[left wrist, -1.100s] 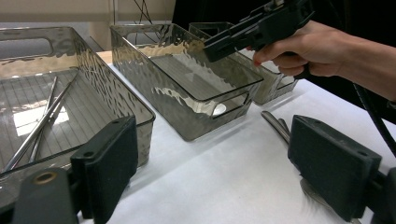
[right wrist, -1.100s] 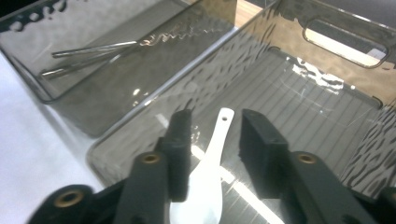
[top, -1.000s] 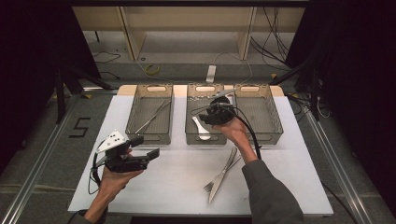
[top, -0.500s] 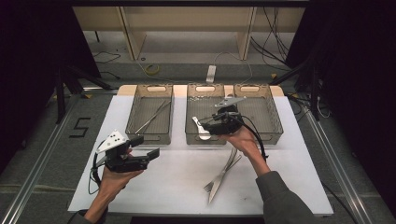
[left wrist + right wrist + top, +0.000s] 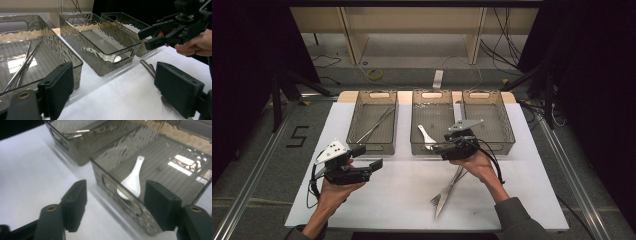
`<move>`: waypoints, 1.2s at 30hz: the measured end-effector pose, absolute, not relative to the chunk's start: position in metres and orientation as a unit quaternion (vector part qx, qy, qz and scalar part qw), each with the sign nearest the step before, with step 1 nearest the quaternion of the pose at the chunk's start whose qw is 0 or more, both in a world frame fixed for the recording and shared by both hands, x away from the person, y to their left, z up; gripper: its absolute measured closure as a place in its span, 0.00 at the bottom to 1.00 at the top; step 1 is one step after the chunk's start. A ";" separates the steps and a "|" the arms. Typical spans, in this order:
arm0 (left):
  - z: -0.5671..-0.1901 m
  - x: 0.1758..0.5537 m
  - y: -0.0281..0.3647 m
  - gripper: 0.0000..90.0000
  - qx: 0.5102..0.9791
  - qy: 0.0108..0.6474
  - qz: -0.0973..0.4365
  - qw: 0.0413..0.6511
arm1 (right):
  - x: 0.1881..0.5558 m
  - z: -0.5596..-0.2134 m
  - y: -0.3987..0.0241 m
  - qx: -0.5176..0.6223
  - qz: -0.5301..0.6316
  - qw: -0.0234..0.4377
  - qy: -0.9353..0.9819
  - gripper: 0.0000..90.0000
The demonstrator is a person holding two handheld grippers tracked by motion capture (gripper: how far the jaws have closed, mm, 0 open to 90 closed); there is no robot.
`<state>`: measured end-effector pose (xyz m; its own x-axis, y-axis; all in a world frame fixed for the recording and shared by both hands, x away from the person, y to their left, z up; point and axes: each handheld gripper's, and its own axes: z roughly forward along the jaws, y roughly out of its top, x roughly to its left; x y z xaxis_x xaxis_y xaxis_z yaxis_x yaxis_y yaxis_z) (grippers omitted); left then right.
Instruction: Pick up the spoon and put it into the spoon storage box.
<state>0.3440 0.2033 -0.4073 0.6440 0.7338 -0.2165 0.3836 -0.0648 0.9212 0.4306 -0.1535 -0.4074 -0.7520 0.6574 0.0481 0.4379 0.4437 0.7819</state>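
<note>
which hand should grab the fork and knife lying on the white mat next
Probably the right. The right gripper stands open and empty at the middle bin, where the white spoon lies, directly above the fork and knife. The left gripper hangs farther off.

- Left gripper held low in the left hand, lying level, jaws pointing right and standing wide apart with nothing between.
- Right gripper gripped in the right hand, forearm reaching in from lower right, jaws pointing left, just been opening, empty.
</note>
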 end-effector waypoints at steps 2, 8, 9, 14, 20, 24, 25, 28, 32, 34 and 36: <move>-0.407 0.344 0.203 0.17 0.711 0.393 0.156 0.563 | 0.429 -0.409 -0.156 0.329 0.414 0.131 0.839 0.36; -0.407 0.344 0.203 0.17 0.711 0.392 0.155 0.563 | 0.427 -0.413 -0.162 0.343 0.418 0.124 0.832 0.30; -0.407 0.344 0.203 0.17 0.711 0.393 0.155 0.562 | 0.427 -0.414 -0.163 0.343 0.417 0.123 0.833 0.30; -0.407 0.345 0.203 0.17 0.710 0.394 0.155 0.562 | 0.428 -0.419 -0.165 0.348 0.412 0.116 0.834 0.30; -0.407 0.345 0.202 0.17 0.711 0.394 0.154 0.562 | 0.429 -0.426 -0.169 0.354 0.400 0.116 0.837 0.32; -0.407 0.345 0.202 0.17 0.710 0.394 0.154 0.563 | 0.431 -0.431 -0.173 0.363 0.390 0.114 0.838 0.35; -0.407 0.345 0.202 0.17 0.711 0.393 0.154 0.563 | 0.431 -0.432 -0.174 0.363 0.392 0.112 0.838 0.35; -0.407 0.345 0.202 0.17 0.712 0.392 0.152 0.563 | 0.431 -0.432 -0.175 0.363 0.390 0.111 0.839 0.35; -0.407 0.344 0.203 0.17 0.710 0.392 0.152 0.565 | 0.429 -0.436 -0.175 0.351 0.383 0.104 0.848 0.36; -0.407 0.344 0.203 0.17 0.711 0.392 0.152 0.565 | 0.427 -0.436 -0.174 0.350 0.380 0.101 0.850 0.37; -0.407 0.344 0.202 0.17 0.710 0.391 0.152 0.566 | 0.424 -0.436 -0.175 0.347 0.384 0.101 0.850 0.41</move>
